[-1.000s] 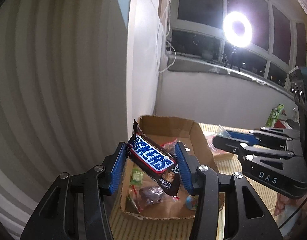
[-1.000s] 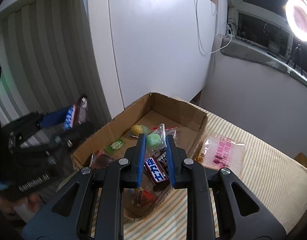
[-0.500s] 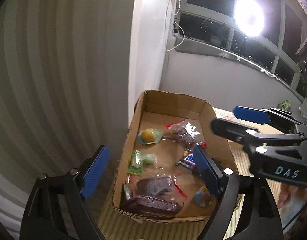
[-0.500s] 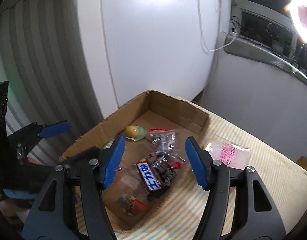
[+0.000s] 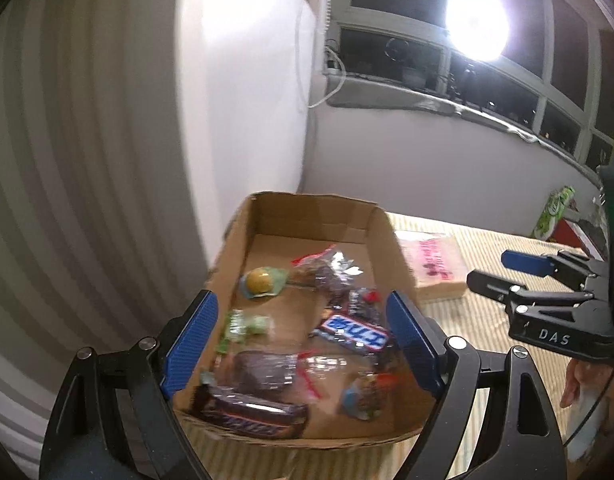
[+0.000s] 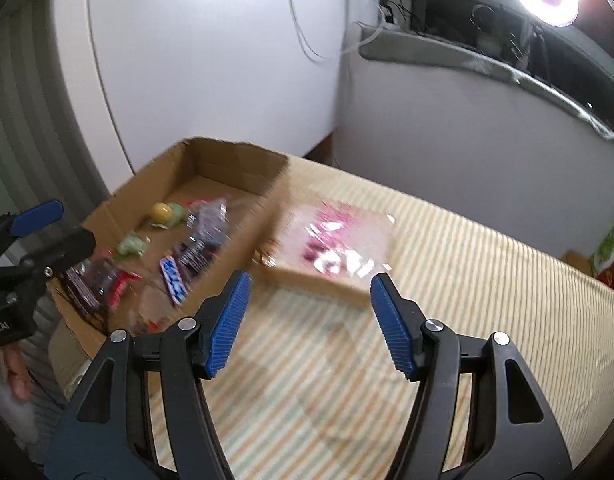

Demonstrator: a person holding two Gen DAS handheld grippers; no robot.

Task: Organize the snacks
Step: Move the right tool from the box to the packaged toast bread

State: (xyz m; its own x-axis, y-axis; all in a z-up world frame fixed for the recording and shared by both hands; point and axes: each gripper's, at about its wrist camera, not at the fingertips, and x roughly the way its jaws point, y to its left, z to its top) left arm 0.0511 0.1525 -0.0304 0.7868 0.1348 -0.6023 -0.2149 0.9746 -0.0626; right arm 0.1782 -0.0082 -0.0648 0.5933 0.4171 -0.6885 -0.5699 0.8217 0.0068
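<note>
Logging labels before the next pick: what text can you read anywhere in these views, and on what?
"DAS": white letters on the black body of the right gripper, left wrist view.
"...tAI": cut-off white lettering on the left gripper body, right wrist view.
Snickers bar in the cardboard box: blue-and-white logo, lettering too blurred to read.
Clear packet beside the box: pink print, unreadable.
Second dark bar: unreadable.

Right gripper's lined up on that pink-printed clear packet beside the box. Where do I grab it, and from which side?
Judging by its pose, take the pink-printed packet by its near edge, coming from the front. It lies flat on the striped cloth, its left edge against the cardboard box. The right gripper stands open and empty.
</note>
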